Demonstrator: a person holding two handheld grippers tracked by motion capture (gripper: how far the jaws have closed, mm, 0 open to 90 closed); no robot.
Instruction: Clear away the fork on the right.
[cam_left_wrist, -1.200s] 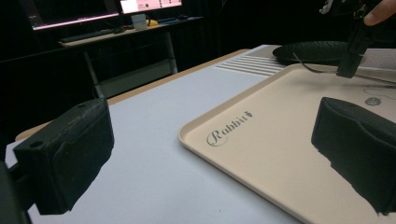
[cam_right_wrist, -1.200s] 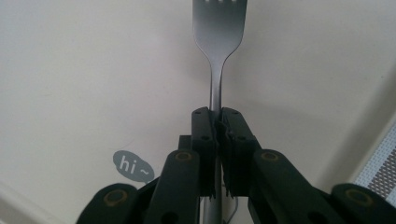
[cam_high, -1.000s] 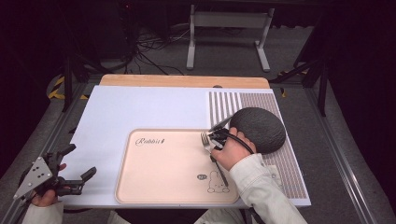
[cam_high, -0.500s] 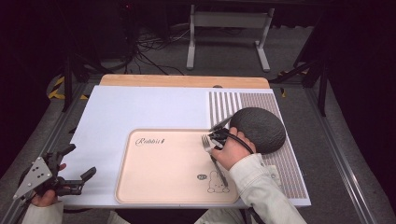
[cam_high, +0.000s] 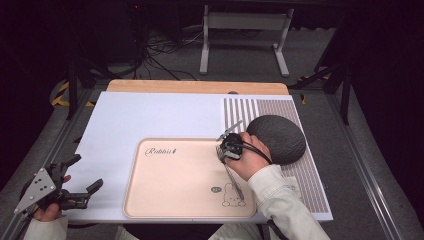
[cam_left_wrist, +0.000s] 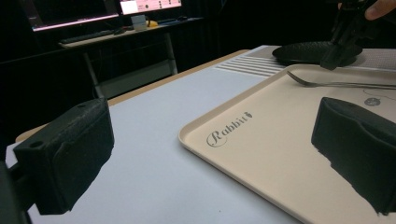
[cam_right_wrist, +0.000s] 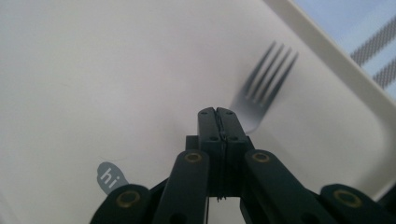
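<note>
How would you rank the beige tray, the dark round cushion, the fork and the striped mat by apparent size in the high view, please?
1. beige tray
2. striped mat, partly covered, so unsure
3. dark round cushion
4. fork

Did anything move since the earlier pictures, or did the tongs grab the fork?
The right tongs have just been closing and are now pinched shut on the fork, over the tray. They hardly moved. The left tongs stayed open beside the tray, and the dark round mat stayed put.

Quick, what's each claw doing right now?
Left claw: open, holding nothing.
Right claw: closed on the fork, over the tray.
</note>
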